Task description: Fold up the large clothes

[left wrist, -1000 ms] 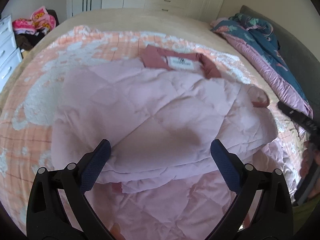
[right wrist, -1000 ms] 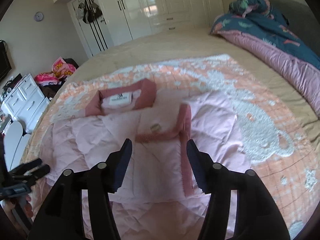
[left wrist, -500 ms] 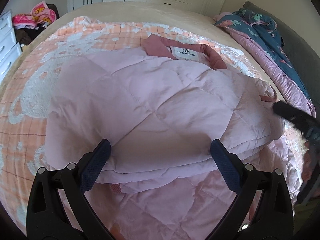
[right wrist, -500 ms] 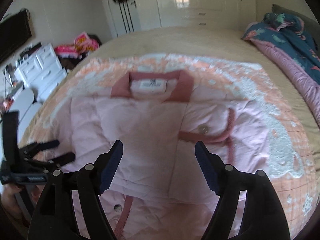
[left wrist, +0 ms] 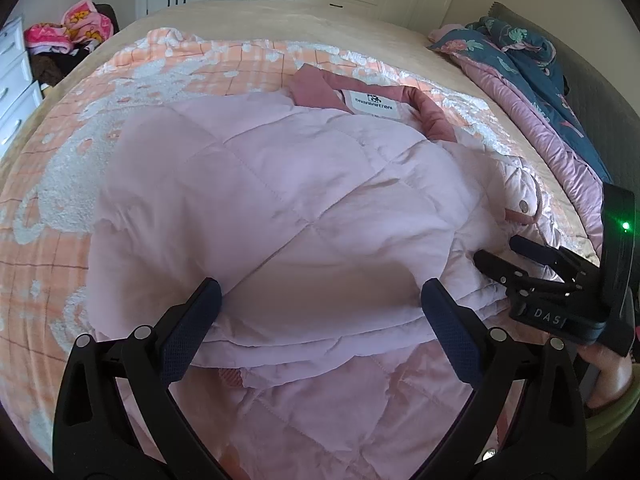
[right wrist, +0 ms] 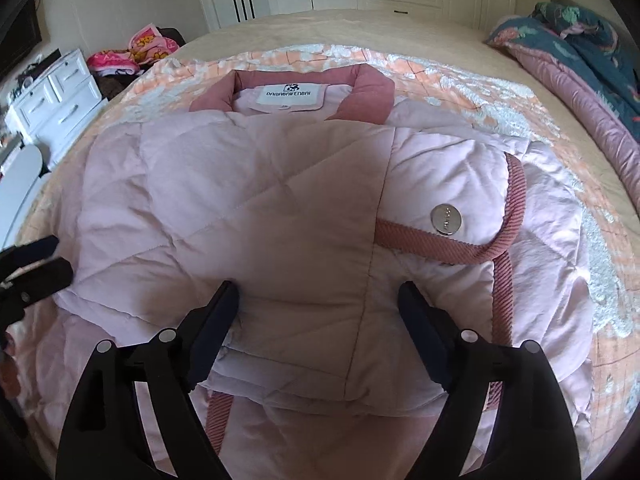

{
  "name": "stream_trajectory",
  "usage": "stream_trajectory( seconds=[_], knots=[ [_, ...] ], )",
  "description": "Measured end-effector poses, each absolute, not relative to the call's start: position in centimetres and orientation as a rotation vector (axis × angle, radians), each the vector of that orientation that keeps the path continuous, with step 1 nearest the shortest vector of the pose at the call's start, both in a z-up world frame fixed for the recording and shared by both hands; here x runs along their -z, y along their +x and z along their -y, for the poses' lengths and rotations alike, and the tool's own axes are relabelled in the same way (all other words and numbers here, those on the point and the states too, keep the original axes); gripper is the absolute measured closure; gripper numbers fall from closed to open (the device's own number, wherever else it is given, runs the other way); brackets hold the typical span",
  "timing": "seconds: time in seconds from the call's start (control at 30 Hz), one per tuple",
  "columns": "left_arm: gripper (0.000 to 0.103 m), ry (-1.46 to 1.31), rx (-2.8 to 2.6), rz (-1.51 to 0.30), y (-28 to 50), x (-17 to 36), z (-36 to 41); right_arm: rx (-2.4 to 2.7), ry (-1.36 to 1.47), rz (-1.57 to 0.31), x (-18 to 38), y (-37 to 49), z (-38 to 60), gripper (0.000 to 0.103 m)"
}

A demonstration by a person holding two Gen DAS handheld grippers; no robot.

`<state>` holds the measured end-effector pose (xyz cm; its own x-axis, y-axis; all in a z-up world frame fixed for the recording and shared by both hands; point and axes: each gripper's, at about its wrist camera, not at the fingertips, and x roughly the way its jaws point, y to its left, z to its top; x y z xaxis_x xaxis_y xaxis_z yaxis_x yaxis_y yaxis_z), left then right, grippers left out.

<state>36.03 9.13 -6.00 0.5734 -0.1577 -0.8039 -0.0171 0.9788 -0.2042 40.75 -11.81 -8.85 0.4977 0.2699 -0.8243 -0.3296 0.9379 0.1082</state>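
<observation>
A pale pink quilted jacket (left wrist: 280, 200) with a dusty-rose collar and white label lies on the bed, both sleeves folded over its front. It fills the right wrist view (right wrist: 280, 208) too, with a silver snap (right wrist: 446, 219) on the right cuff. My left gripper (left wrist: 320, 304) is open and empty, low over the folded left sleeve. My right gripper (right wrist: 318, 308) is open and empty, low over the folded sleeves' lower edge. The right gripper shows at the right in the left wrist view (left wrist: 520, 258); the left gripper shows at the left edge in the right wrist view (right wrist: 36, 264).
The jacket rests on an orange and white blanket (left wrist: 80, 152) over a beige bed. A teal and pink duvet (right wrist: 592, 60) is heaped along the right side. A white drawer unit (right wrist: 52, 100) and a pile of pink clothes (right wrist: 132, 52) stand at the left; white wardrobes at the back.
The right gripper opened wider, dropped and moved closer to the jacket, over the folded sleeves. The left gripper stayed open and crept a little forward over the left sleeve.
</observation>
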Motion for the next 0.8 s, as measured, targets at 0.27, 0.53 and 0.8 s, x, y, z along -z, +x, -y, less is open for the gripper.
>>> stream_trajectory(
  seconds=[0.27,0.53,0.8],
  knots=[
    [0.009,-0.226,0.077,-0.963,35.9,5.4,-9.7,-0.403,0.187,-1.022,6.2,39.7,13.9,0.009],
    [0.009,-0.234,0.078,-0.931,34.9,3.1,-9.7,-0.428,0.232,-0.967,2.8,37.1,15.1,0.008],
    [0.009,-0.238,0.094,-0.868,33.0,-0.1,-9.1,-0.406,0.232,-0.91,-0.2,34.6,16.6,0.008]
  ],
)
